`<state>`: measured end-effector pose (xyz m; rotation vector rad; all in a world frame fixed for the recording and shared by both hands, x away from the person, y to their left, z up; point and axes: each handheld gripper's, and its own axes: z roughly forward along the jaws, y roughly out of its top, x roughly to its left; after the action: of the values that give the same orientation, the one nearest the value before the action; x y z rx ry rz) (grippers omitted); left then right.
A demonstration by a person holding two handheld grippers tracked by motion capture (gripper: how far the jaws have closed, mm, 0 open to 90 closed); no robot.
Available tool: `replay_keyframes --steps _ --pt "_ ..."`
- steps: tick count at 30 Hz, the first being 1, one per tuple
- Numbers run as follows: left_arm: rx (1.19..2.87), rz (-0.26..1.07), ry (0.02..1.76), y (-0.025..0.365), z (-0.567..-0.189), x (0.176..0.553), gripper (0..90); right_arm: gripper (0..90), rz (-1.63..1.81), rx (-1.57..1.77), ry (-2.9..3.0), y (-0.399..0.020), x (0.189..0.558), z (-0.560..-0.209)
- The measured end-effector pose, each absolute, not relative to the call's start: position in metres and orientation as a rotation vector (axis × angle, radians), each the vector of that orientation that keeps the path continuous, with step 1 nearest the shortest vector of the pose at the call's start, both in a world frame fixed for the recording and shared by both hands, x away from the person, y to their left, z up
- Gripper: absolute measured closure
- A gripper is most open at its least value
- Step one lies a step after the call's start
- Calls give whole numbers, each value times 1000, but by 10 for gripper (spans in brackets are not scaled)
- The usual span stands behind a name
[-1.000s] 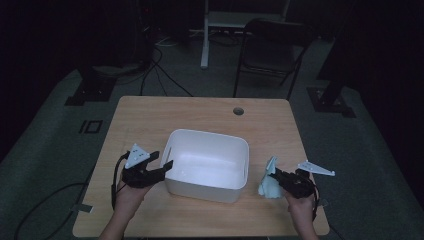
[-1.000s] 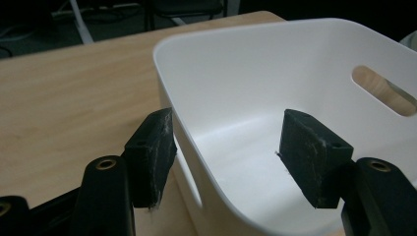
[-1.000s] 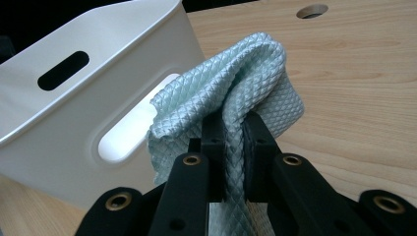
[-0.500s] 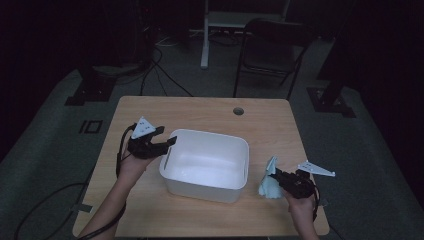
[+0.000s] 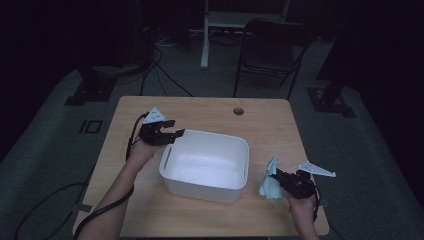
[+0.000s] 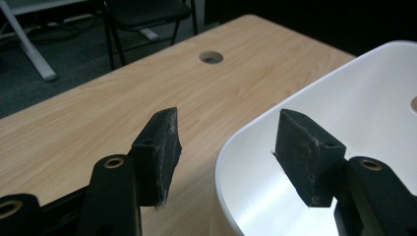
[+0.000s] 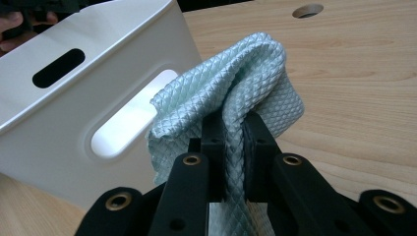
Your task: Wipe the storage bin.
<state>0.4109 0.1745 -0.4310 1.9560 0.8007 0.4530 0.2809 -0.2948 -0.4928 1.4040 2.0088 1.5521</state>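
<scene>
left gripper spread wide astride the near corner rim of the white tub — apparently poised to steady it; right gripper clenched on the pale-blue cloth just beside the tub's handle slot.

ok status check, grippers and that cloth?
Left gripper open, jaws straddling the white bin rim. Right gripper shut on the pale blue cloth, beside the bin. Nothing between cloth and bin.
</scene>
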Motion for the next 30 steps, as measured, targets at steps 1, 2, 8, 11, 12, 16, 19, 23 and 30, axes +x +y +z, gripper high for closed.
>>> replay_keyframes --steps 1,2,8,11,12,16,19,23,30 --pt "1969 455 803 173 -432 412 430 821 1552 1402 2014 -295 281 -493" --pt "1978 441 796 171 -433 414 456 821 1552 1401 2015 -295 281 -493" --pt "2006 397 762 164 -435 419 635 821 1559 1415 2009 -297 282 -495" --pt "1999 391 779 165 -433 420 688 821 1561 1425 2006 -298 282 -496" --pt "1990 399 789 166 -432 419 707 821 1562 1429 2003 -299 282 -496" --pt "1993 403 773 173 -432 411 776 820 1562 1431 2005 -298 282 -496" --pt "1992 394 771 180 -432 403 805 821 1568 1437 2008 -297 283 -497" --pt "1974 369 771 188 -434 392 832 820 1566 1429 2009 -295 283 -496" --pt "1971 379 789 189 -434 390 664 821 1571 1431 2006 -294 283 -496"
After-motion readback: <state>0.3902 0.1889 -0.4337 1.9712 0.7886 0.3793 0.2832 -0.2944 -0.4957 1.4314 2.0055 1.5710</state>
